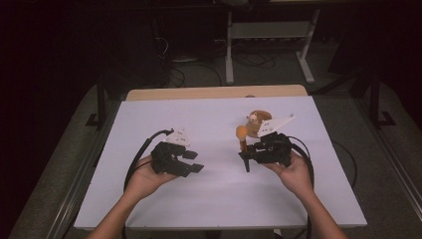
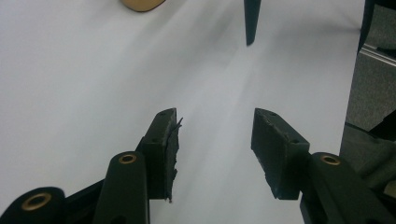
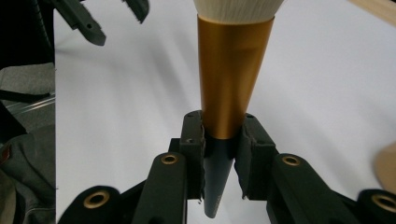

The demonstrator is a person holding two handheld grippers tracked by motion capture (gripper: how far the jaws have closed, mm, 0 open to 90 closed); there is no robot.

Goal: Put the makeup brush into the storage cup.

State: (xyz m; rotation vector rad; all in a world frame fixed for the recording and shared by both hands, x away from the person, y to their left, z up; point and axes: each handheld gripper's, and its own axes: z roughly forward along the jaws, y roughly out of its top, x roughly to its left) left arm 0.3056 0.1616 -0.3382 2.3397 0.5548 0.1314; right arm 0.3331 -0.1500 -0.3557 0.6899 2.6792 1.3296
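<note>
- The counter (image 1: 209,199) was covered by a white sheet, with a strip of bare wood along its far edge; the brush was held above its right half, clear of the surface.
- The right gripper (image 1: 247,158) sat in the person's right hand with its jaws clenched on the brush (image 3: 233,79), the pads pressing on either side where the gold ferrule narrows into the dark pointed handle.
- The left gripper (image 2: 215,140) rested in the left hand, well apart from the brush. Its jaws stood released, part-way open, with nothing between the pads (image 2: 163,149) but bare counter.
- The brush itself was judged light and rigid along the handle and ferrule. The gold metal looked smooth and tapered, so a grip there could slip toward the thin end. The pale bristle head would be soft and easily splayed, and should not be pinched.
- Best hold was judged to be the place already taken, low on the ferrule where it meets the handle. A second hold, if needed, would fall on the dark handle tip showing below the right jaws.
- A small brown object (image 1: 258,119) lay on the counter beyond the right gripper, partly hidden by the gripper's plate; its nature could not be told.
</note>
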